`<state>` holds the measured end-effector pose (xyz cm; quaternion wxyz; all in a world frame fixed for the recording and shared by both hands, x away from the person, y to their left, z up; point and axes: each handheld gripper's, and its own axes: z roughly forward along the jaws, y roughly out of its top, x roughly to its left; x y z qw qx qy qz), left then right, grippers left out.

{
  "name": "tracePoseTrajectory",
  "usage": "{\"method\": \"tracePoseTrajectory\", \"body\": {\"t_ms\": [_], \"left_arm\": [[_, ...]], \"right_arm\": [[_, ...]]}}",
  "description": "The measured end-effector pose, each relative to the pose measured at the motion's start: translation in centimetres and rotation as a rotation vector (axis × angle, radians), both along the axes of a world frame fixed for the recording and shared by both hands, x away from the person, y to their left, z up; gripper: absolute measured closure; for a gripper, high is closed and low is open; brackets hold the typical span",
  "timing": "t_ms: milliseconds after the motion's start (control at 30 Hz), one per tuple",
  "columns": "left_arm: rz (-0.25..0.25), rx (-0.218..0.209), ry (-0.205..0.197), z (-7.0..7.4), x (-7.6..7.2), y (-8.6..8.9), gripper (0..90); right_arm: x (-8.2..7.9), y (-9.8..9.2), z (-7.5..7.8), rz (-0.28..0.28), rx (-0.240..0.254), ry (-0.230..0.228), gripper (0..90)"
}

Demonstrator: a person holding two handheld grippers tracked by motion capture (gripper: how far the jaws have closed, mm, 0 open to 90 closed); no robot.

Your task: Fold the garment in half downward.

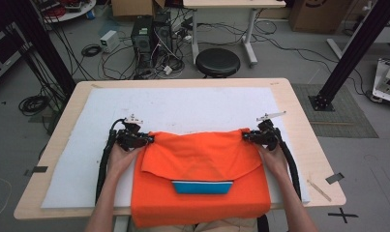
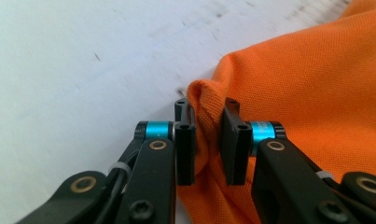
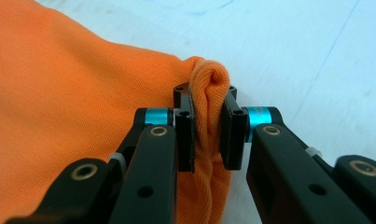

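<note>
High view: one orange cloth (image 1: 202,183) lies on the near half of the worktop (image 1: 299,96), on a white sheet (image 1: 183,104); its front edge hangs over the worktop's near side. The far part is folded toward the person, and one blue strip (image 1: 202,187) shows under the fold's edge. Two grippers, one per hand. Left gripper (image 1: 146,139) holds the fold's left corner, right gripper (image 1: 248,137) the right corner.

Left gripper view: jaws pinch a bunched ridge of cloth (image 2: 316,93). Right gripper view: jaws pinch a rolled corner of cloth (image 3: 83,93), white sheet (image 3: 293,42) behind.

Around: one round black stool (image 1: 217,62) just beyond the far edge, two computer towers (image 1: 151,36) with tangled cables on the floor, a second table (image 1: 231,5) behind. Nothing lies between the grippers but the cloth.
</note>
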<state>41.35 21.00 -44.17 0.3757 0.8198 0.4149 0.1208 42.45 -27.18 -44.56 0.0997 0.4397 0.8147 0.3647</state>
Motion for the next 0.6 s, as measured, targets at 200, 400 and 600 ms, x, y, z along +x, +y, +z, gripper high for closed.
{"method": "tracePoseTrajectory", "body": {"t_ms": [200, 400, 600], "left_arm": [[0.017, -0.090, -0.027, -0.9, 2.3, 0.8, 77.6], [0.014, -0.004, 0.025, 0.1, 4.8, 0.1, 77.8], [0.046, -0.015, 0.027, 0.1, 6.9, 0.2, 77.8]], "right_arm": [[2.8, 0.2, 0.0, -0.028, 0.017, 0.019, 80.0], [4.6, 0.6, 0.1, -0.048, 0.006, 0.021, 79.9], [6.1, 0.7, 0.0, -0.072, 0.006, 0.018, 79.7]]}}
